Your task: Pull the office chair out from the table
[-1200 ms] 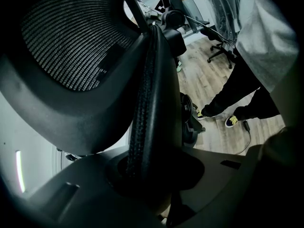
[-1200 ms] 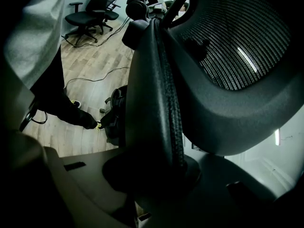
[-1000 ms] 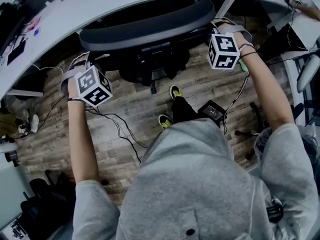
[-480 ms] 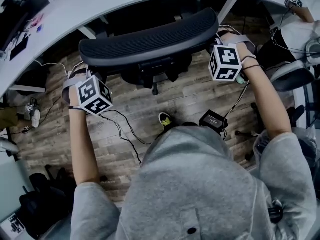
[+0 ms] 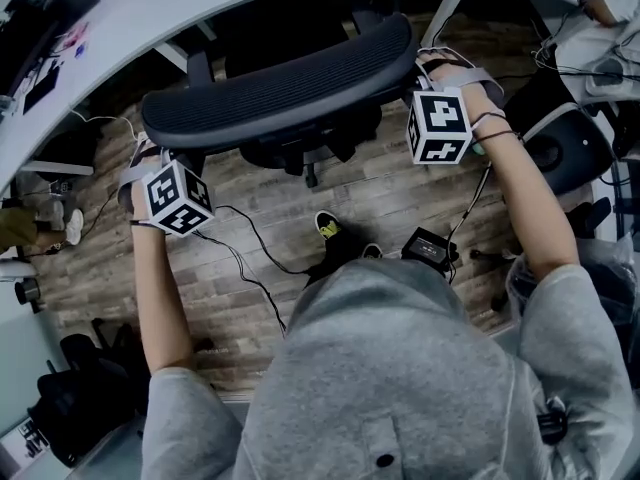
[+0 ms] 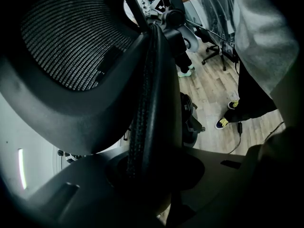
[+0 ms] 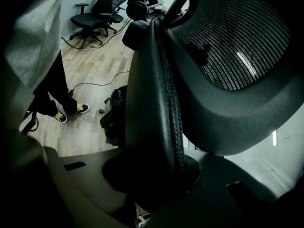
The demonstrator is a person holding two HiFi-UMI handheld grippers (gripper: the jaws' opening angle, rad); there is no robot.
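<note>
The black office chair's mesh backrest [image 5: 280, 83] stands just out from the white curved table [image 5: 110, 28], with a strip of floor between them. My left gripper [image 5: 150, 156] is shut on the backrest's left edge, its marker cube below it. My right gripper [image 5: 425, 68] is shut on the right edge. In the left gripper view the padded rim [image 6: 151, 103] runs down between the jaws of the left gripper [image 6: 152, 175]. The right gripper view shows the same rim [image 7: 164, 94] clamped in the right gripper [image 7: 152, 175].
Cables [image 5: 250, 258] and a black box [image 5: 430, 248] lie on the wood floor near the person's shoes [image 5: 325, 225]. Another chair [image 5: 565, 148] stands at the right, dark bags [image 5: 70, 398] at the lower left. A further office chair [image 7: 90, 18] stands behind.
The chair has rolled out from under the table toward the person and a little left, both grippers moving with it while still clamped. The person's feet have stepped back.
</note>
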